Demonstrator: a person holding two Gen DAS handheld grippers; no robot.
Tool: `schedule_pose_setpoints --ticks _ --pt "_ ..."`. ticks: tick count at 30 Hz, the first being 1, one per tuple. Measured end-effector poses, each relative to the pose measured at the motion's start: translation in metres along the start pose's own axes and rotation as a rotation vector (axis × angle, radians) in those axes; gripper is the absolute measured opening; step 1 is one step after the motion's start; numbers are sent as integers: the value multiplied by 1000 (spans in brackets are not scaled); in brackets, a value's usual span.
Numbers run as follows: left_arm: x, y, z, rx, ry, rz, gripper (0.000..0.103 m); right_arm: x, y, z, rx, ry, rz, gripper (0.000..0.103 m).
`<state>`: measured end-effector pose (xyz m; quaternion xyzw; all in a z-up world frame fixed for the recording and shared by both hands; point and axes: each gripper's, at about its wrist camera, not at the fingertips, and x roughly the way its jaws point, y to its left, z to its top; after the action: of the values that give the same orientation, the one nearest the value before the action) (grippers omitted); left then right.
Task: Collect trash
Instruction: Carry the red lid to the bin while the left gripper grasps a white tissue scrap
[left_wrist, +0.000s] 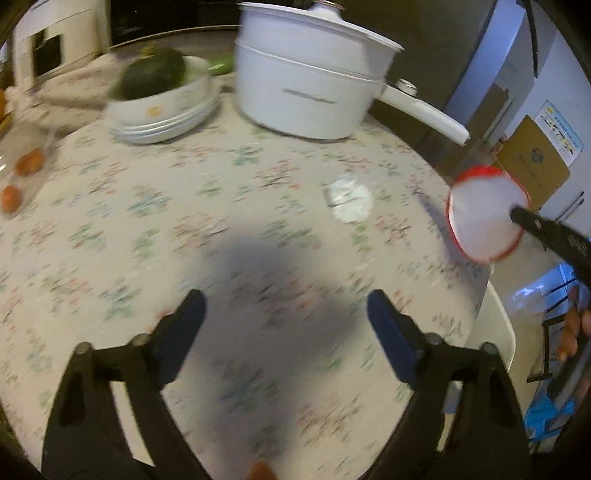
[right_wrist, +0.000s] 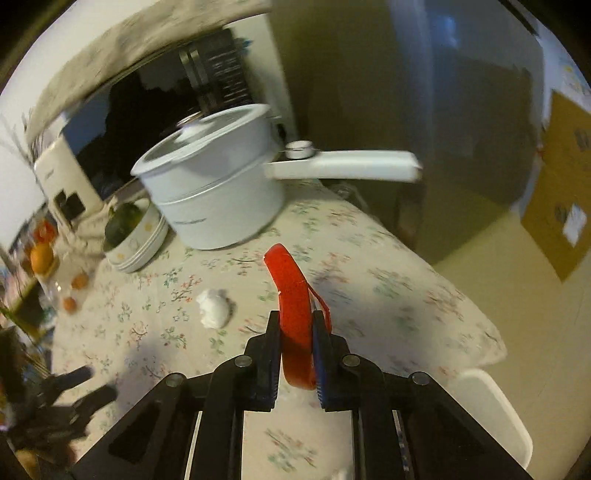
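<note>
currently, reading left to right: loose eggs (left_wrist: 29, 162) lie at the counter's (left_wrist: 221, 229) far left, then stacked bowls (left_wrist: 162, 118) with a dark green squash, then a white lidded pot (left_wrist: 306, 85). the left gripper (left_wrist: 284, 306) hovers over bare cloth, fingers wide, nothing between them. right of centre a crumpled white tissue (left_wrist: 349, 203) lies flat on the counter, with no clear long axis, not yet collected. at far right the right gripper (right_wrist: 295, 354) has its fingers pinched narrow on a red-rimmed white lid (right_wrist: 293, 314), held edge-on, its flat face upright and its rim running away from the camera. judging by this, one piece is picked up and the tissue remains; no bin is visible.
</note>
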<state>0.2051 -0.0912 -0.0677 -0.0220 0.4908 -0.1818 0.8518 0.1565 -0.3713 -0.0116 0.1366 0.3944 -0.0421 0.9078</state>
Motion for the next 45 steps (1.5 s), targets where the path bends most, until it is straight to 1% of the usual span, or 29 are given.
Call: schedule_pose_setpoints --ticks 4,6,9,11,13,15,16,18,21,25,30,32,35,38,40,45 --pt "34 -29 22 24 -4 -26 72 -16 -31 -9 -7 15 -19 16" --pt "47 -41 30 35 -11 -36 62 -23 -47 -13 5 18 -19 16" --pt "65 -59 40 60 -44 -13 53 -31 -67 -16 22 16 -24 16" --pt "76 -65 46 54 -54 -6 49 -34 -78 -18 25 17 -32 16" --pt "88 -67 51 43 -51 10 41 -34 -84 -21 21 23 -43 16" --pt "95 -68 54 39 -48 22 30 -33 -91 -24 25 34 -47 16" --pt "97 -68 55 40 -50 21 29 -33 -94 -26 27 38 -49 16" --pt "95 -70 57 48 -61 25 24 -35 -99 -29 28 43 -55 16" --pt "87 -72 54 58 -52 9 22 -42 -106 -34 33 41 -67 16" --pt "64 -79 42 90 -49 -11 22 -57 -114 -42 63 42 -84 16" --pt "18 -93 18 127 -53 -72 22 -80 -120 -55 96 40 -101 16" --pt "0 -103 7 148 -51 -103 22 -88 -124 -62 124 50 -104 16" --pt "-23 -120 -16 193 -41 -156 22 -92 -125 -72 131 73 -124 16" --pt "-35 -137 -38 220 -20 -206 22 -93 -129 -88 133 113 -136 16" --pt "-36 -149 -52 243 -2 -230 22 -94 -133 -96 142 129 -143 16" --pt "-24 -177 -75 281 51 -251 22 -90 -146 -106 171 160 -156 16"
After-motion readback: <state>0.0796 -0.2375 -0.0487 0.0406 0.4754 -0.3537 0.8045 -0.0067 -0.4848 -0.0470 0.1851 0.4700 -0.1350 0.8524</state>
